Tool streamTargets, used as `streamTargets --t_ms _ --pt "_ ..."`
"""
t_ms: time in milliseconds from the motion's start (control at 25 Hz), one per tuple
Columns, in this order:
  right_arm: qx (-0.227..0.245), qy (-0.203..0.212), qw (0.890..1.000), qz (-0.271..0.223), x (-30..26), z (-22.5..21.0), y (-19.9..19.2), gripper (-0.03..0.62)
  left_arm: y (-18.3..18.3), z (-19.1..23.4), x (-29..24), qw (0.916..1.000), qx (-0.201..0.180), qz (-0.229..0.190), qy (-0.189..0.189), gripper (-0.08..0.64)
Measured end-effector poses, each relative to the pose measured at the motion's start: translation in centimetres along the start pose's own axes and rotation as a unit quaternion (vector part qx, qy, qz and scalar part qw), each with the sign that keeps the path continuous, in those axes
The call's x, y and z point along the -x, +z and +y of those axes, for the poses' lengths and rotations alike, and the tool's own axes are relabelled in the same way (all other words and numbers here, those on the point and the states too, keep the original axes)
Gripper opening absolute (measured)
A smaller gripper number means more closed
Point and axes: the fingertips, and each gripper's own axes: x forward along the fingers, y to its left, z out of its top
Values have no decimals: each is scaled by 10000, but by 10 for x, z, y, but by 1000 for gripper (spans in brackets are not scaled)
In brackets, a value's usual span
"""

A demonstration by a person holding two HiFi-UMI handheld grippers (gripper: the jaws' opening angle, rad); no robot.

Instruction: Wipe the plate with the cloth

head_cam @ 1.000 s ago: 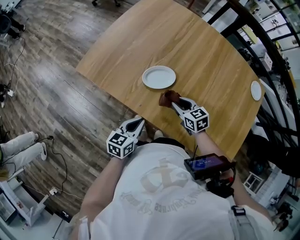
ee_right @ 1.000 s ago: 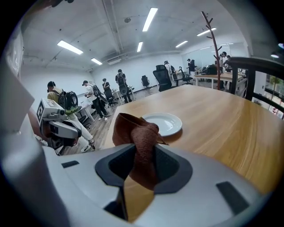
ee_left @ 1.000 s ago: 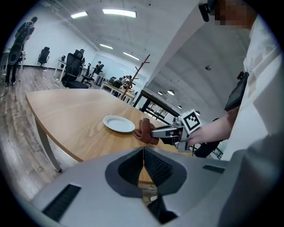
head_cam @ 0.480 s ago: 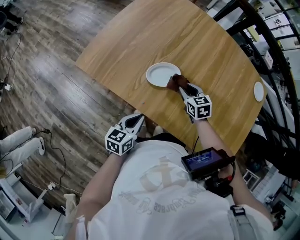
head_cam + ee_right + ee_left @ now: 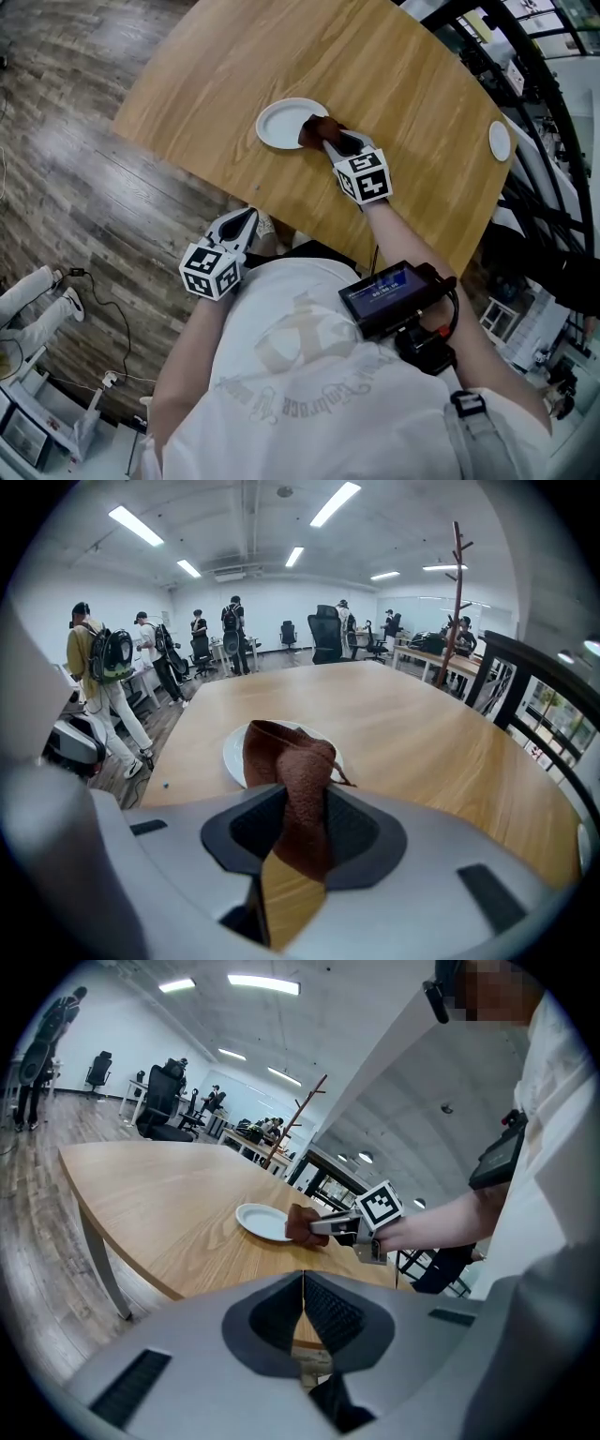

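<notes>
A white plate [image 5: 281, 123] lies on the wooden table [image 5: 394, 84] near its front edge; it also shows in the left gripper view as the plate [image 5: 260, 1222] and in the right gripper view as the plate [image 5: 234, 753]. My right gripper [image 5: 330, 141] is shut on a brown cloth [image 5: 313, 130], and the bunched cloth [image 5: 292, 775] hangs over the plate's right rim. My left gripper [image 5: 246, 218] is shut, holds nothing, and hovers off the table's front edge by my body. The left gripper view shows the cloth [image 5: 300, 1225] at the plate's edge.
A second small white plate [image 5: 500, 141] sits at the table's far right. A black railing [image 5: 539, 112] runs behind the table. Wood floor [image 5: 75, 187] lies to the left. Several people [image 5: 103, 667] and office chairs [image 5: 326, 635] stand far off.
My right gripper has carried the cloth from the bare table beside the plate up to the plate's right rim. The left gripper has stayed by my body.
</notes>
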Motion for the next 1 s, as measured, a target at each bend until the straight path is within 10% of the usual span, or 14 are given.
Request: streamTargets --t_ms 640,1000 --pt "949 1041 9897 -257 -32 95 55 126 0 3 14 9992 157 -165 315 14" --pt "825 686 9942 23 -29 55 41 127 1 1 4 9995 123 -118 251 14"
